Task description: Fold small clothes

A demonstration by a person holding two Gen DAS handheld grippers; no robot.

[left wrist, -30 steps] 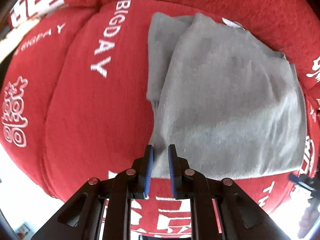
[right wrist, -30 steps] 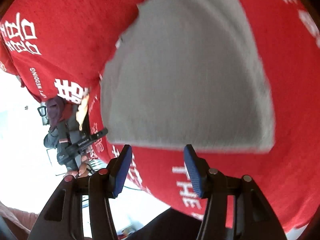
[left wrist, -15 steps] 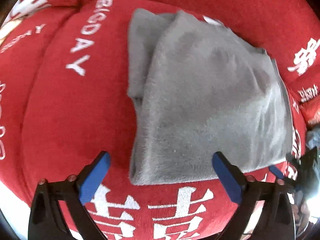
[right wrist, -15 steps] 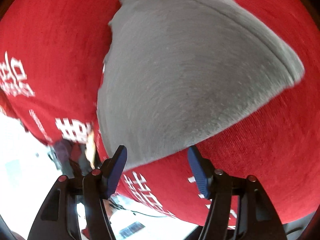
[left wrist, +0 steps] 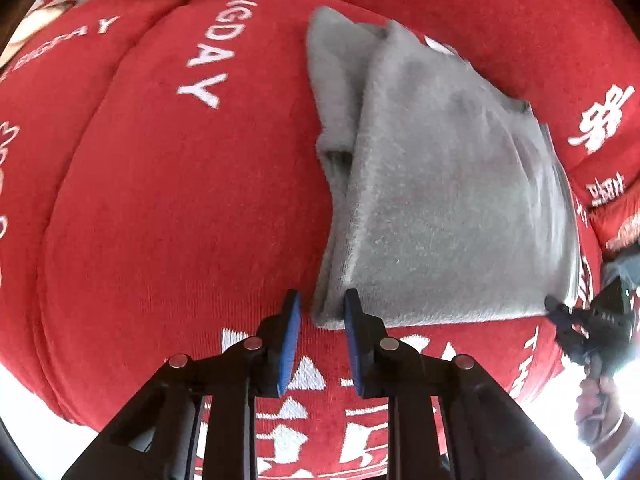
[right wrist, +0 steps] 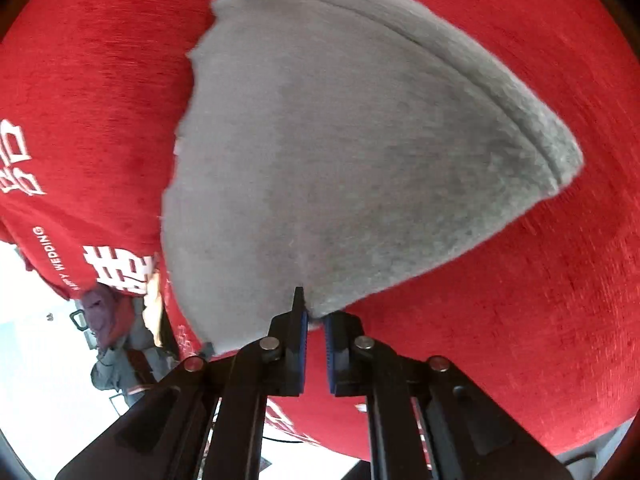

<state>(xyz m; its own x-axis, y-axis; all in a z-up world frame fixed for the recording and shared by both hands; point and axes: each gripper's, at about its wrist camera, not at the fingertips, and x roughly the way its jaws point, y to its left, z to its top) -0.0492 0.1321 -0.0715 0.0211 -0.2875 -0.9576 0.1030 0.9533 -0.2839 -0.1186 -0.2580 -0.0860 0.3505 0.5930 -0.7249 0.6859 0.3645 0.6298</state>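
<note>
A folded grey cloth (left wrist: 440, 200) lies on a red cover (left wrist: 180, 220) printed with white letters. My left gripper (left wrist: 322, 308) points steeply down at the cloth's near left corner. Its jaws are closing with that corner between them, and a sliver of red still shows beside the left pad (left wrist: 294, 312). In the right wrist view the same grey cloth (right wrist: 340, 160) fills the middle. My right gripper (right wrist: 314, 318) is shut on the cloth's near edge, which bunches between the blue pads. The right gripper (left wrist: 580, 320) also shows at the cloth's near right corner in the left wrist view.
The red cover bulges like a cushion and drops away at its near edge (left wrist: 280, 420). A hand (left wrist: 600, 404) grips the right tool's handle at the far right. Bright floor and blurred clutter (right wrist: 116, 332) lie beyond the cover's left edge.
My left gripper let go of the cloth's corner, opened wide, then came down and narrowed around that corner again. My right gripper, open over the near edge before, has shut on it.
</note>
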